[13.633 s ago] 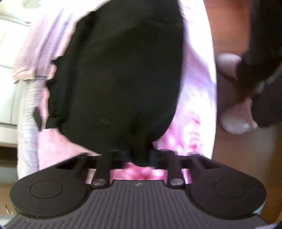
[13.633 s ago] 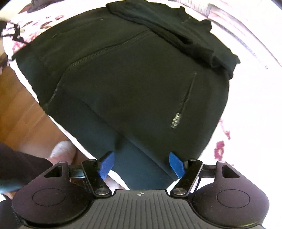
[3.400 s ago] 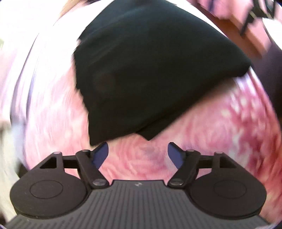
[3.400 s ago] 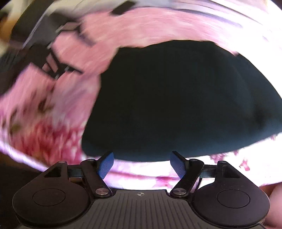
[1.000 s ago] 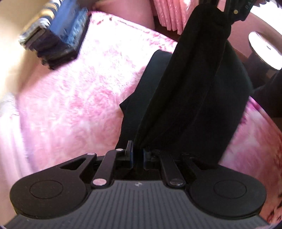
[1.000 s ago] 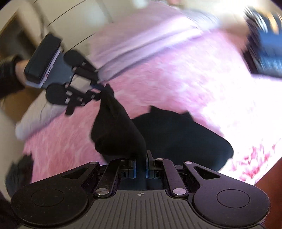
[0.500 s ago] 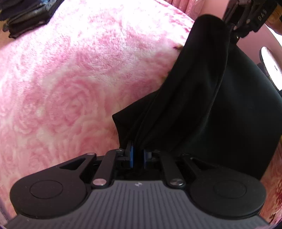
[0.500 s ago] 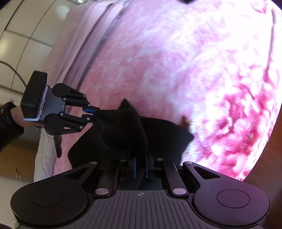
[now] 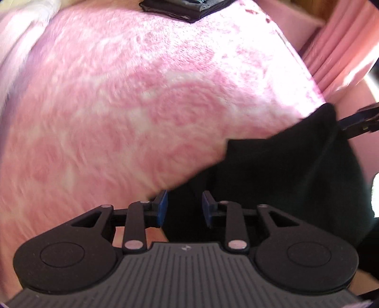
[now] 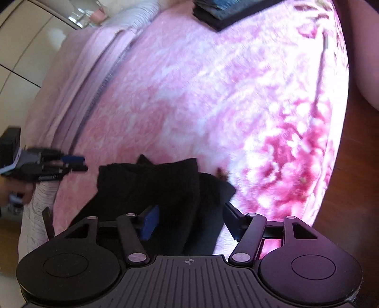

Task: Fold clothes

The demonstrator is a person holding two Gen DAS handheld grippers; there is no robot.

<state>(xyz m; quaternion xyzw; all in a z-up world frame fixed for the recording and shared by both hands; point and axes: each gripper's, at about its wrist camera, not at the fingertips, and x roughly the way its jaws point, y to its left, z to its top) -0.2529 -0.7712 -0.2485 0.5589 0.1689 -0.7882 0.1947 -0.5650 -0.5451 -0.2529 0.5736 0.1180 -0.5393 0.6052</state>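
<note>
While both jaws stand parted:
Left gripper (image 9: 183, 208): released, lower centre.
Right gripper (image 10: 189, 222): released, lower centre.
Black garment (image 10: 151, 189): lower centre, on pink blanket (image 10: 201, 94).
Folded stack (image 9: 187, 8): top edge.

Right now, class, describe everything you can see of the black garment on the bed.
The black garment is a plain, dark, soft-looking fabric, folded into a compact bundle with layered edges showing. It lies on the pink floral blanket near the bed's edge. In the left wrist view, the left gripper is open with the garment between its fingers; in its own view, the right gripper is likewise open around the fabric. Neither clamps it. No logo or zipper is visible.
</note>
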